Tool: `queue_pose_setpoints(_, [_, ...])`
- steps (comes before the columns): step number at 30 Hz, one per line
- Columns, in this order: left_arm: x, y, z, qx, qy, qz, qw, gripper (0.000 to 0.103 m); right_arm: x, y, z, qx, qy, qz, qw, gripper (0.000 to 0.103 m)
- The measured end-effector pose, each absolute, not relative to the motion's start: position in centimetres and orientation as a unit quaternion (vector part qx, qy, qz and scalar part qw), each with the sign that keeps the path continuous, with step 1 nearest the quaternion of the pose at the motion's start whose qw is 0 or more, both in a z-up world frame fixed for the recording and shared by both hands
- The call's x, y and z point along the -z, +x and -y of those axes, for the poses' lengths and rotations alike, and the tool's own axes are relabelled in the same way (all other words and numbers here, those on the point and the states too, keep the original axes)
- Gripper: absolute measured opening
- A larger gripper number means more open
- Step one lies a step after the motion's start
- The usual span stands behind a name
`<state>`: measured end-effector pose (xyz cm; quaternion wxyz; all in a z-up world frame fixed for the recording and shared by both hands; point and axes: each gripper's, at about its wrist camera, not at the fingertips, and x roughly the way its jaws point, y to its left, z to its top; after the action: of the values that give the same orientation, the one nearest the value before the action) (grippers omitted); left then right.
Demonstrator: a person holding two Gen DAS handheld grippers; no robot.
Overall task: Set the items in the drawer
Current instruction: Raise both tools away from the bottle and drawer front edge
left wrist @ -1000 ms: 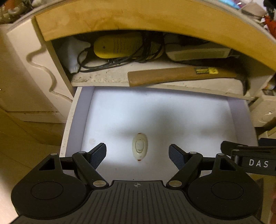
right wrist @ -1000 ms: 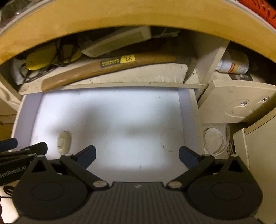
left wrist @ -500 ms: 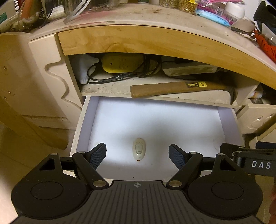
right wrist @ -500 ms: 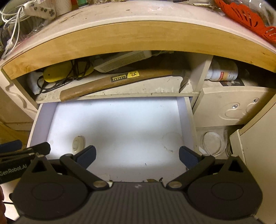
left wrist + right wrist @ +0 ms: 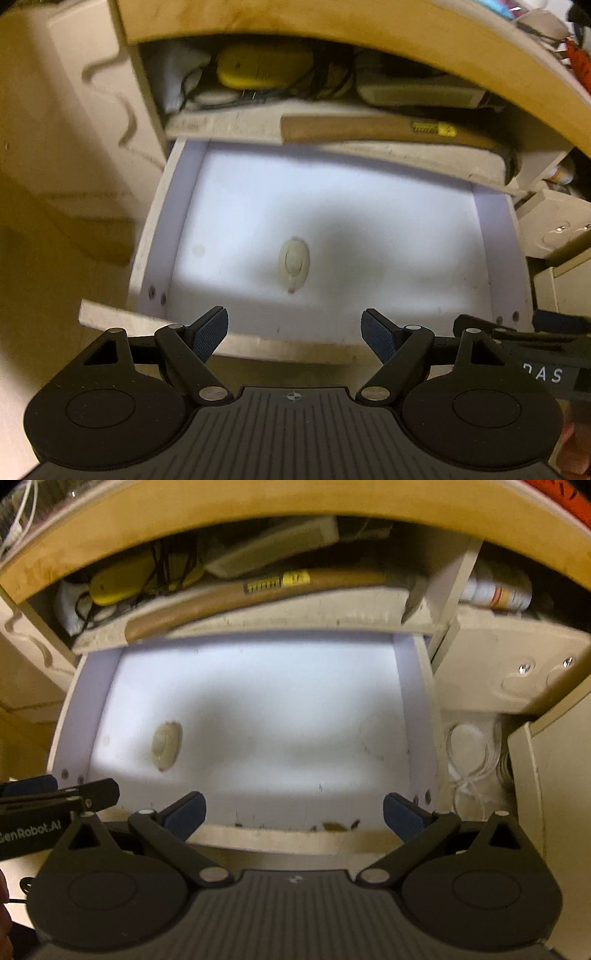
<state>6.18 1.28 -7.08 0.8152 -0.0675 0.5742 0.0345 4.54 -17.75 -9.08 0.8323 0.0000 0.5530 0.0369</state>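
An open white drawer [image 5: 168,236] [image 5: 415,716] sticks out below a shelf. A small cream oval remote [image 5: 293,264] lies on the drawer floor, left of middle; it also shows in the right wrist view [image 5: 166,745]. My left gripper [image 5: 294,334] is open and empty, just in front of the drawer's front edge. My right gripper [image 5: 293,812] is open and empty, also at the front edge, to the right of the left one. Both views are blurred.
A wooden-handled hammer [image 5: 369,129] [image 5: 236,598] lies on the shelf above the drawer, with a yellow device [image 5: 264,66] and cables behind. A closed small drawer [image 5: 517,679] and coiled white cord [image 5: 469,753] are at right. The desk's wooden edge [image 5: 332,22] overhangs.
Both grippers have drawn back from the drawer; its front edge now shows just ahead of the fingers. The remote stays in place. Both grippers stay open.
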Motion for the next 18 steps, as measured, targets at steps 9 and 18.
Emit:
queue_pose_setpoints(9, [9.0, 5.6, -1.4, -0.047, -0.071, -0.618, 0.781, 0.08, 10.5, 3.8, 17.5, -0.038, -0.007, -0.588, 0.808, 0.102])
queue_pose_setpoints(18, [10.4, 5.0, -1.0, -0.035, -0.056, -0.653, 0.754, 0.08, 11.5, 2.8, 17.4, -0.037, -0.01, -0.615, 0.787, 0.102])
